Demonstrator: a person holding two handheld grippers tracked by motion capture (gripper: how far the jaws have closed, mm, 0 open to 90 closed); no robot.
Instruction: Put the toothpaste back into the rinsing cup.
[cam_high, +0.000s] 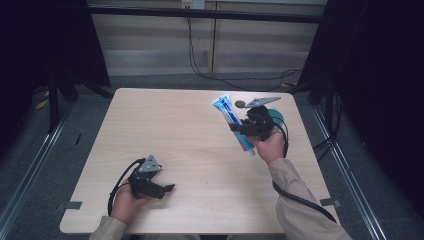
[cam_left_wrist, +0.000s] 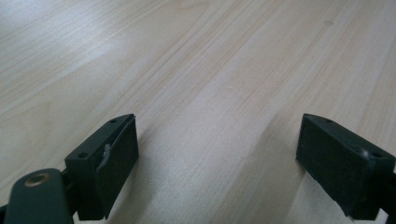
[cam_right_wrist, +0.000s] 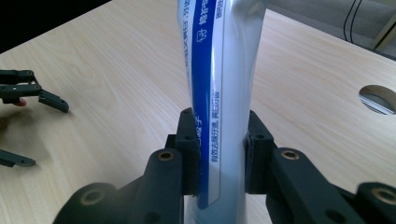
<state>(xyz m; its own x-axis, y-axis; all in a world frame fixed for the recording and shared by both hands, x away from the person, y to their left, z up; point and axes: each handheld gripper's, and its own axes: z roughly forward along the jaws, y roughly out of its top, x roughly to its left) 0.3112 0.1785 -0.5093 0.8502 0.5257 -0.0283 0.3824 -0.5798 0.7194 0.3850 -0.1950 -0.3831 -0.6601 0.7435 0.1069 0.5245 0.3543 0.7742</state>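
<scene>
Right gripper view gives us the clearest start: our right gripper (cam_right_wrist: 219, 140) is clamped on a blue-and-white tube (cam_right_wrist: 219, 70), one jaw pressed against each flat side, well down its length. From the high view, the tube (cam_high: 231, 120) runs slantwise, its wide crimped end pointing up and away toward the far left, its lower end by our right hand (cam_high: 270, 145) near the table's (cam_high: 200, 130) right side. Whether that lower end touches the wood we cannot tell. Our left gripper (cam_high: 165, 189) rests low at the near left, jaws apart over bare wood with nothing between them, well apart from the tube. We judge any handover would have the left gripper travel right and away, meeting the tube across its long axis.
</scene>
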